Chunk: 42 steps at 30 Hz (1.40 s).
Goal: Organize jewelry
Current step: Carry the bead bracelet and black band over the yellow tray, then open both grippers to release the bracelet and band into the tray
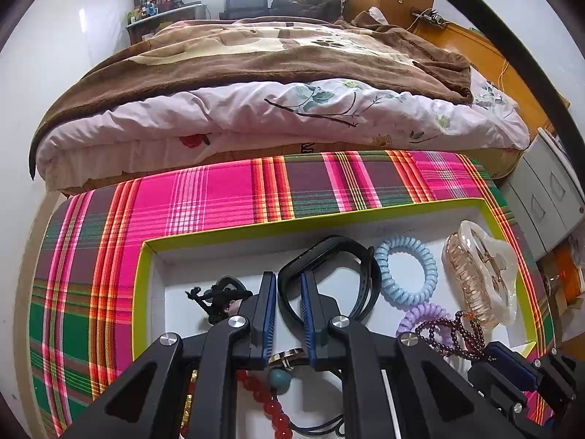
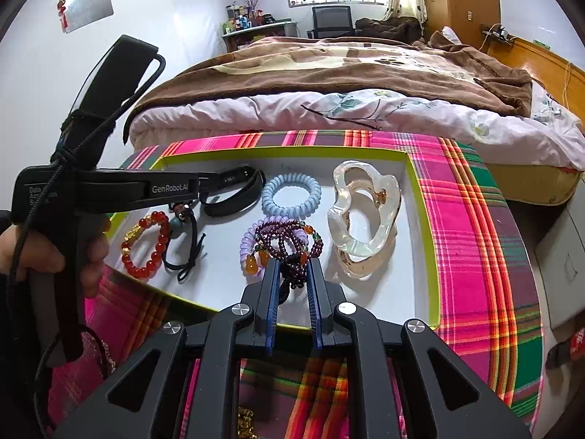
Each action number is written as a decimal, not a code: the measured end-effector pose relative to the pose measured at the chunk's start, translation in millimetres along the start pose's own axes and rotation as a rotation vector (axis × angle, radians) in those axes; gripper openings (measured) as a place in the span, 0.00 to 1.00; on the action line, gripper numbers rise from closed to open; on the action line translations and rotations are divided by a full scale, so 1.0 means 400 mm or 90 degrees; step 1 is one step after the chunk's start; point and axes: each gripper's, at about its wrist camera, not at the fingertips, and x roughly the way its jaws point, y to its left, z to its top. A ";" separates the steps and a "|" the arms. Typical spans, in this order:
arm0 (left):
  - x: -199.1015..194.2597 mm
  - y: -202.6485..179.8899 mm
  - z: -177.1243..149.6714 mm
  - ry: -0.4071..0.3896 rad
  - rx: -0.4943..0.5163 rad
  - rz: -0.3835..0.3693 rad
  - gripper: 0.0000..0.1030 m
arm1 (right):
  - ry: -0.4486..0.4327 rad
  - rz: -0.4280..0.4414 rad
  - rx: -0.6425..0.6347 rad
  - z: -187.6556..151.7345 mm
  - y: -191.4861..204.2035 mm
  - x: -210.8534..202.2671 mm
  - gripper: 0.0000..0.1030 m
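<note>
We have both grippers working inside the tray [image 2: 420, 219], which sits on the plaid cloth [image 1: 226, 194] by the bed [image 1: 256, 73]. Our left gripper [image 1: 288, 285] has its jaws a little apart around one side of the black band [image 1: 329, 252]; we judge it straddles the strap without pinching yet. Our right gripper [image 2: 292, 269] stands with jaws similarly apart over the tassel end of the garnet beads [image 2: 289, 237], and we cannot tell whether the pads touch them.

Risks, as we judge them:
1. The garnet beads lie tangled over the lilac coil [image 2: 252, 237] and touch the amber charm [image 2: 250, 265]. Lifting them could drag both along.
2. The band is a smooth loop of rubber; a grip on 1 thin side could let it swing or slip.
3. The 2 grippers are close together, so 1 arm may knock the other's item.
4. The clear claw clip [image 2: 362, 212] is hard, glossy plastic just beside the beads; a bump could skid it.

Textures vary: the blue coil [image 2: 291, 197] is springy and ribbed, the red beads [image 2: 153, 245] are round and polished with gold spacers, and the black cord [image 2: 186, 252] is limp and knotted. The tray has a white floor and a lime rim.
</note>
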 end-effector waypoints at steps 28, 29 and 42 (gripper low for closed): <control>-0.129 -0.006 -0.045 -0.030 -0.002 -0.019 0.47 | -0.013 -0.033 -0.007 -0.019 0.019 -0.069 0.34; -0.139 -0.005 -0.050 -0.032 -0.002 -0.020 0.47 | -0.017 -0.032 -0.006 -0.020 0.019 -0.077 0.34; -0.290 0.050 -0.195 -0.061 -0.013 -0.037 0.56 | -0.024 0.007 -0.013 -0.095 0.024 -0.160 0.34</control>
